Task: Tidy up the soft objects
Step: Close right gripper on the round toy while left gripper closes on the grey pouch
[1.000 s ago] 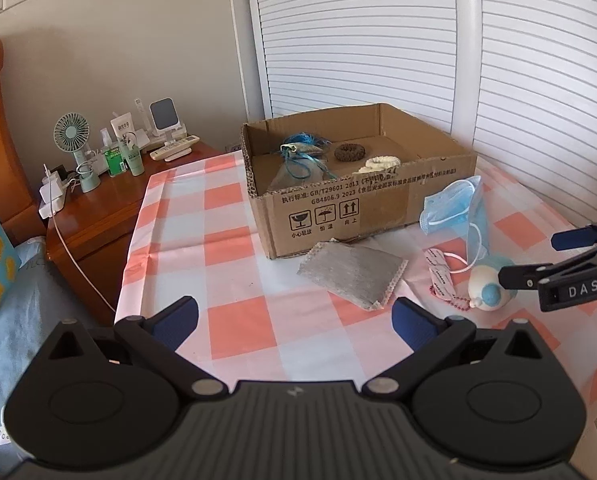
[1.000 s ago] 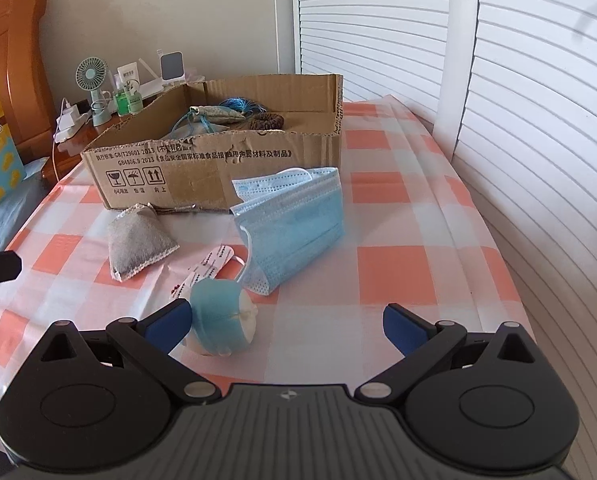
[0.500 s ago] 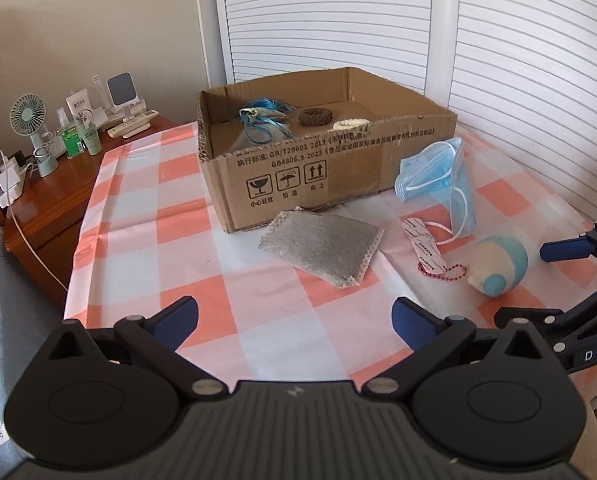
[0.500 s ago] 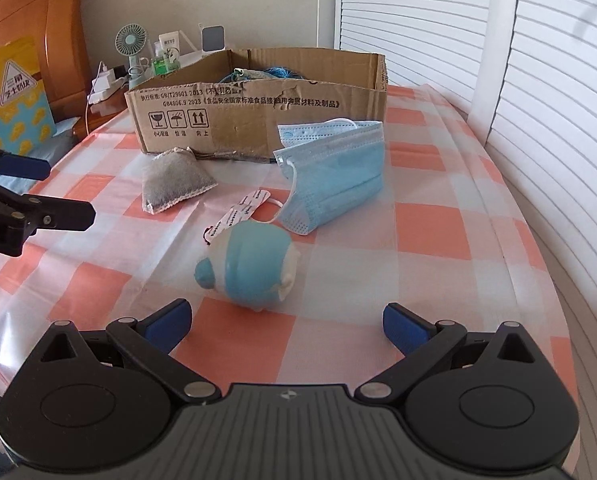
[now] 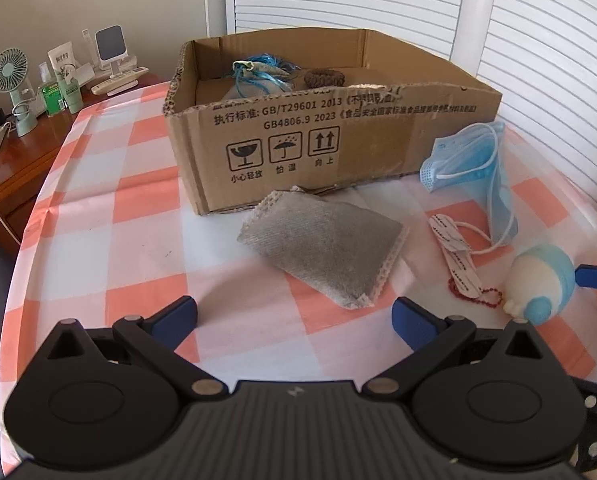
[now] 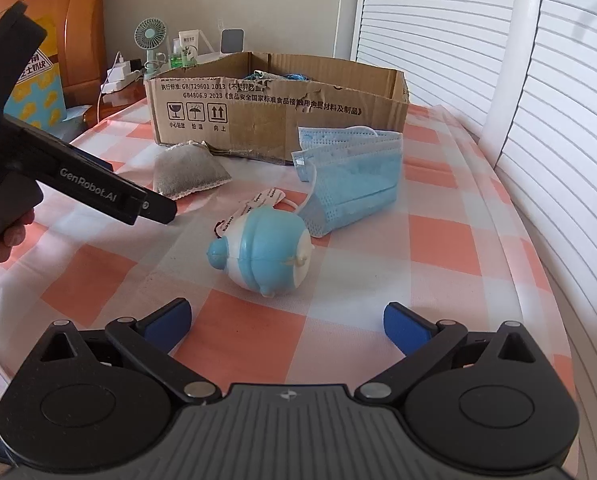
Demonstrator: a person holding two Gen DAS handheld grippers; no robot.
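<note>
An open cardboard box [image 5: 338,136] stands on the checked tablecloth and holds a blue-string pouch [image 5: 258,72] and a brown ring [image 5: 324,78]. A grey sachet [image 5: 322,248] lies in front of the box, just ahead of my open, empty left gripper [image 5: 294,316]. A blue face mask [image 6: 350,176] and a blue-and-white soft toy [image 6: 264,256] lie to the right. My right gripper [image 6: 286,320] is open and empty, just short of the toy. The box [image 6: 274,108], the sachet [image 6: 188,170] and the left gripper's body show in the right wrist view.
A white tag with a red bead chain [image 5: 458,260] lies beside the toy. A wooden nightstand [image 5: 22,148] at the left holds a small fan [image 5: 12,84], bottles and a remote. White louvred doors [image 5: 538,40] stand behind and to the right. The table edge runs close on the right.
Both grippers have moved lower and closer to the table. The left now faces the grey sachet from nearer; the right has pulled back and turned so the toy lies centred ahead.
</note>
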